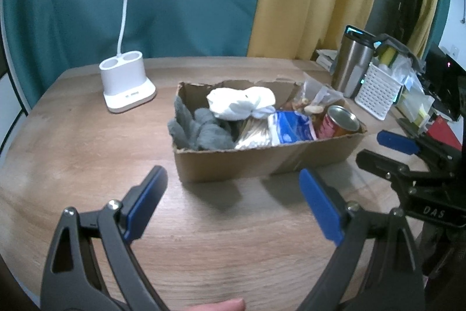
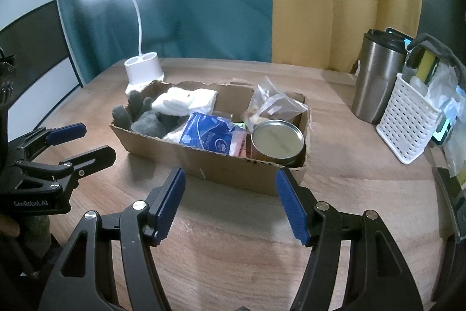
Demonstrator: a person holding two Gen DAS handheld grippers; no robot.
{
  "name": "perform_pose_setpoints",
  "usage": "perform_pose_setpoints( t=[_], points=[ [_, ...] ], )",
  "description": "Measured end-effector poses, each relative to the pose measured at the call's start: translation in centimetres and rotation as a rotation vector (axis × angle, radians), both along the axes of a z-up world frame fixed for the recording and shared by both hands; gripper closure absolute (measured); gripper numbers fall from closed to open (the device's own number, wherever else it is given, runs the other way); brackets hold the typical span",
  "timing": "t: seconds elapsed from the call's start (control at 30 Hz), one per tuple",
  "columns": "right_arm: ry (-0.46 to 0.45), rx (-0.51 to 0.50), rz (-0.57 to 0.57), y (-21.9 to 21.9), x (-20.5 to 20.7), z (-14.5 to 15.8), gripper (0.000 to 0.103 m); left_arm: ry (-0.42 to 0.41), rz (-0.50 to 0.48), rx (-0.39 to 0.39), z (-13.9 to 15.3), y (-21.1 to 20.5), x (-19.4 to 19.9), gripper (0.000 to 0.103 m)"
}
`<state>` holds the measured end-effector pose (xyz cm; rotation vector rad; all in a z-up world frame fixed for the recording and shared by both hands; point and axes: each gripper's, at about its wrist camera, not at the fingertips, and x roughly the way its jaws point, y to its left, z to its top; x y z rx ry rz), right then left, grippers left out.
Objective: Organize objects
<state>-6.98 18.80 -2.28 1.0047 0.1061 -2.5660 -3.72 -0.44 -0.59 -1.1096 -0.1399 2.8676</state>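
Two grippers wait with jaws wide in front of the filled box.

The left gripper (image 1: 233,179) and the right gripper (image 2: 230,181) both hover over the wooden table (image 2: 233,247), holding nothing. Just behind them stands the cardboard box (image 2: 221,165), and inside it lie grey gloves (image 2: 145,118), a white cloth (image 2: 186,101), a blue packet (image 2: 209,133) and a tin can (image 2: 276,139). Farther back shines a white lamp (image 2: 144,69).
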Motion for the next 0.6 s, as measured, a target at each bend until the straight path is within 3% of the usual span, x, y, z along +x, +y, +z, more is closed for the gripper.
perform_pose_setpoints(
  t=[0.6],
  points=[
    [0.001, 0.012, -0.003, -0.15, 0.46, -0.02, 0.035, -0.001, -0.014, 0.005, -0.10, -0.04, 0.30, 0.009]
  ],
)
